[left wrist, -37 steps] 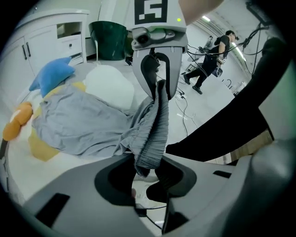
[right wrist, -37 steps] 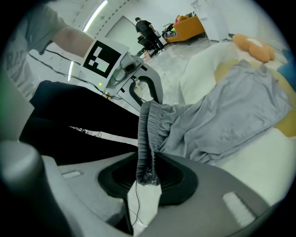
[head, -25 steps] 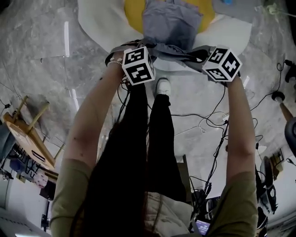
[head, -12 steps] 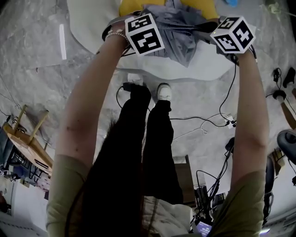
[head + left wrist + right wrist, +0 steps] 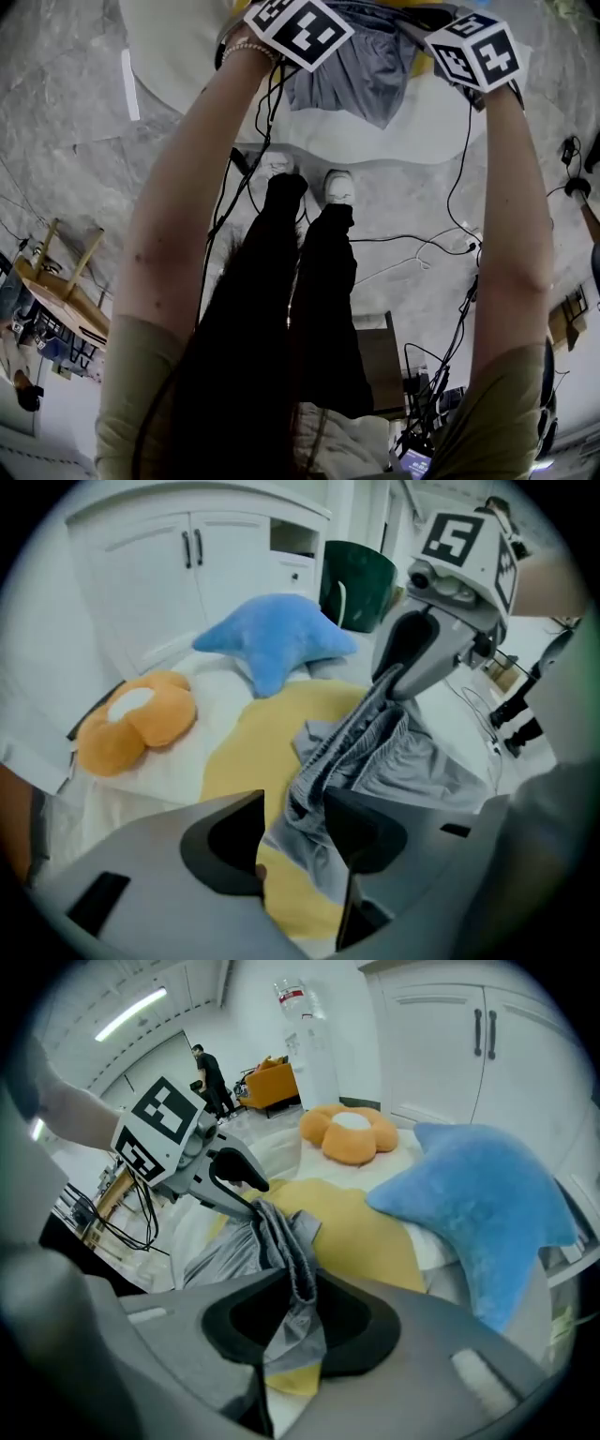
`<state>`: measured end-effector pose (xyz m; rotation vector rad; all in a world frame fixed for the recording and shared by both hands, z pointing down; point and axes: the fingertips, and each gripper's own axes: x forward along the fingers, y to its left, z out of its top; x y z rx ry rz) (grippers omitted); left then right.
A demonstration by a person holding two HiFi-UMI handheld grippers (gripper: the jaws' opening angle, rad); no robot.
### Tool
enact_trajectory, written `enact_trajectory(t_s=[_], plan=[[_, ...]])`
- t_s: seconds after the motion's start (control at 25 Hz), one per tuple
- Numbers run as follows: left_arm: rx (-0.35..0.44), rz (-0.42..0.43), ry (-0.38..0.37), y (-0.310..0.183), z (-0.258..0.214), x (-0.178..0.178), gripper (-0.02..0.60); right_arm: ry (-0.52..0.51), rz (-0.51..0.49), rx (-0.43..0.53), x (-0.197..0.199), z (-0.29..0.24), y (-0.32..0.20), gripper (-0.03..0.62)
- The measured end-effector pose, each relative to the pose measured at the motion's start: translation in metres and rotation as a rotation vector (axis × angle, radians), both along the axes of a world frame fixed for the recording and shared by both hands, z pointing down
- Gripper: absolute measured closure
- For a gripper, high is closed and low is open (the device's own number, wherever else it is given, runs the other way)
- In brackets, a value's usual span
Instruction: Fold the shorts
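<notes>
The grey shorts (image 5: 361,80) are held up by the waistband over the near edge of the bed (image 5: 178,56), the loose cloth sagging onto a yellow cover (image 5: 248,752). One end of the waistband is pinched between the pads of the right gripper (image 5: 300,1321), whose jaws have just been eased slightly apart. The other end is passed between the jaws of the left gripper (image 5: 295,832), which have just been opened and are released, a gap showing at one pad. Toward the bed's far edge a blue star cushion (image 5: 277,649) and an orange flower cushion (image 5: 136,719) are laid.
</notes>
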<state>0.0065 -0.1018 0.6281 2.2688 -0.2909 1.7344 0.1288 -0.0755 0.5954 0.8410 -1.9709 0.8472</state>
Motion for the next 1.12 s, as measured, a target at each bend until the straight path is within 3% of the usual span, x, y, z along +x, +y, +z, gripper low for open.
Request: enact_trajectory(t_s=[0.08, 0.12, 0.2, 0.32, 0.44, 0.56, 0.64, 0.68, 0.72, 0.76, 0.8, 0.92, 1.12], plan=[[0.054, -0.047, -0.008, -0.014, -0.005, -0.002, 0.345, 0.003, 0.016, 0.041, 0.001, -0.007, -0.005, 0.481], [0.082, -0.067, -0.007, -0.020, -0.009, -0.004, 0.322, 0.001, 0.024, 0.057, 0.004, -0.011, -0.007, 0.409], [0.138, -0.099, 0.012, -0.031, -0.017, -0.005, 0.282, -0.001, 0.038, 0.095, 0.011, -0.021, -0.012, 0.334], [0.207, -0.103, 0.112, -0.031, -0.035, -0.003, 0.270, -0.016, 0.015, 0.161, 0.010, -0.043, -0.011, 0.333], [0.225, 0.032, 0.201, 0.002, -0.039, -0.004, 0.270, 0.001, -0.109, 0.130, -0.009, -0.038, 0.016, 0.333], [0.200, 0.245, 0.142, 0.050, -0.015, -0.016, 0.270, 0.063, -0.186, 0.041, -0.020, -0.002, 0.036, 0.338], [0.182, 0.300, 0.124, 0.076, -0.003, -0.023, 0.270, 0.068, -0.143, 0.005, -0.022, 0.013, 0.034, 0.348], [0.166, 0.298, 0.125, 0.086, 0.001, -0.026, 0.270, 0.085, -0.124, -0.004, -0.020, 0.018, 0.031, 0.375], [0.150, 0.288, 0.128, 0.094, 0.004, -0.030, 0.270, 0.115, -0.117, -0.007, -0.016, 0.021, 0.027, 0.464], [0.134, 0.276, 0.127, 0.102, 0.006, -0.035, 0.270, 0.147, -0.118, -0.006, -0.011, 0.022, 0.023, 0.512], [0.118, 0.263, 0.122, 0.109, 0.009, -0.041, 0.270, 0.168, -0.116, -0.002, -0.006, 0.022, 0.019, 0.539], [0.056, 0.201, 0.099, 0.130, 0.020, -0.060, 0.270, 0.192, -0.073, 0.029, 0.008, 0.015, -0.002, 0.560], [-0.038, 0.002, 0.130, 0.141, 0.024, -0.058, 0.270, 0.325, -0.062, 0.043, 0.030, 0.026, -0.031, 0.560]])
